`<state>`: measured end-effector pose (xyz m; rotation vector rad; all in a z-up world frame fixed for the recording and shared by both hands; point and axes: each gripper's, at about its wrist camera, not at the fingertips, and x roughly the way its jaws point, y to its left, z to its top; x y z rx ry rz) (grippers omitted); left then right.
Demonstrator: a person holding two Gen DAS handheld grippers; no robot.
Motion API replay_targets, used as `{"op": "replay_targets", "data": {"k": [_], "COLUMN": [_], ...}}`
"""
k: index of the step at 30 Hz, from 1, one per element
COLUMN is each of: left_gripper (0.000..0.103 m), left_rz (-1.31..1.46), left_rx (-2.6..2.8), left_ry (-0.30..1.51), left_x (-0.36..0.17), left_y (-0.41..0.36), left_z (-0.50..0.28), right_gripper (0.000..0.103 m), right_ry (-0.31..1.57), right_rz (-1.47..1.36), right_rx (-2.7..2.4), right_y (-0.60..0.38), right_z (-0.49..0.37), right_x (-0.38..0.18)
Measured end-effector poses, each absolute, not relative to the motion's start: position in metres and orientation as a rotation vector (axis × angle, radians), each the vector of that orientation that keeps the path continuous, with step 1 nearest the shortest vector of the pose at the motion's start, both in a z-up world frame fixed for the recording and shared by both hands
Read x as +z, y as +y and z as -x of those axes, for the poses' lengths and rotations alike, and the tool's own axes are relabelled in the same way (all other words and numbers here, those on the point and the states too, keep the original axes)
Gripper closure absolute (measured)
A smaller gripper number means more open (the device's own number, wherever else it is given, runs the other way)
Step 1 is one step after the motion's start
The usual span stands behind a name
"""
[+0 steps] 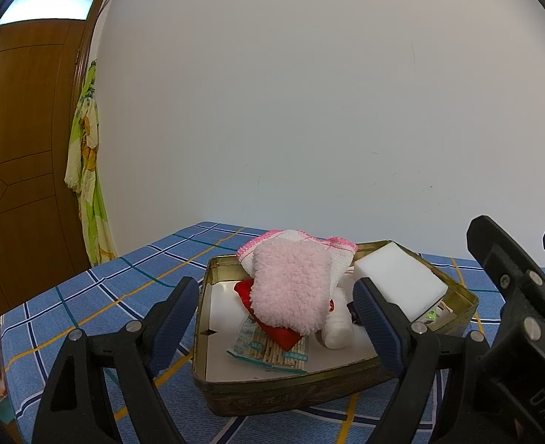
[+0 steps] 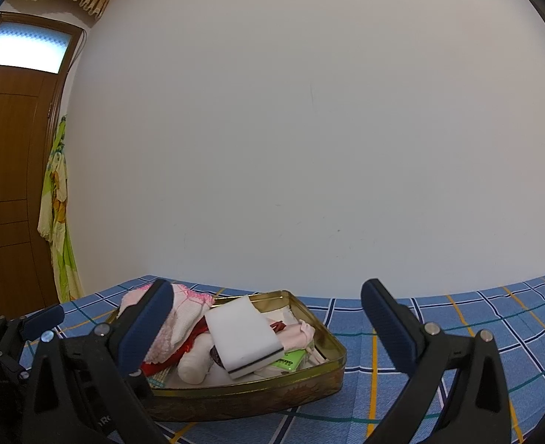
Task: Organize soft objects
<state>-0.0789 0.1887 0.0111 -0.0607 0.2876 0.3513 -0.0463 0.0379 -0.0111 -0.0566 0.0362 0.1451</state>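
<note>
A gold metal tin [image 1: 283,394] [image 2: 257,401] sits on the blue plaid tablecloth [image 1: 98,296] [image 2: 468,318]. A fluffy pink cloth [image 1: 291,285] [image 2: 163,336] lies on top of a white knitted cloth with pink edging [image 1: 331,248] [image 2: 191,299]. Under them are a red cloth [image 1: 276,331], a white roll [image 1: 337,327] [image 2: 194,364] and a packet of sticks [image 1: 272,353]. A white sponge block [image 1: 402,281] [image 2: 244,333] leans on the tin's right side. My left gripper [image 1: 280,318] hangs open in front of the tin, holding nothing. My right gripper [image 2: 268,327] is open too, empty.
A white wall rises right behind the table. A brown wooden door [image 1: 24,148] [image 2: 9,170] stands at the left, with a green and yellow garment [image 1: 85,170] [image 2: 56,222] hanging beside it. A green packet [image 2: 287,362] lies in the tin. The table's left edge drops off near the door.
</note>
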Motion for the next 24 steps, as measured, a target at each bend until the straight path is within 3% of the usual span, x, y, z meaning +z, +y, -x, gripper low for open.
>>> {"op": "replay_targets", "data": {"k": [24], "left_gripper": [0.015], "left_rz": [0.054], "left_rx": [0.371], "left_ry": [0.312], "left_x": [0.0105], "left_y": [0.1849], "left_z": [0.0743], "right_gripper": [0.0], "right_ry": [0.04], "right_rz": [0.054], "right_rx": [0.129], "right_y": [0.0423], "right_z": [0.0476], "right_x": [-0.0116]}}
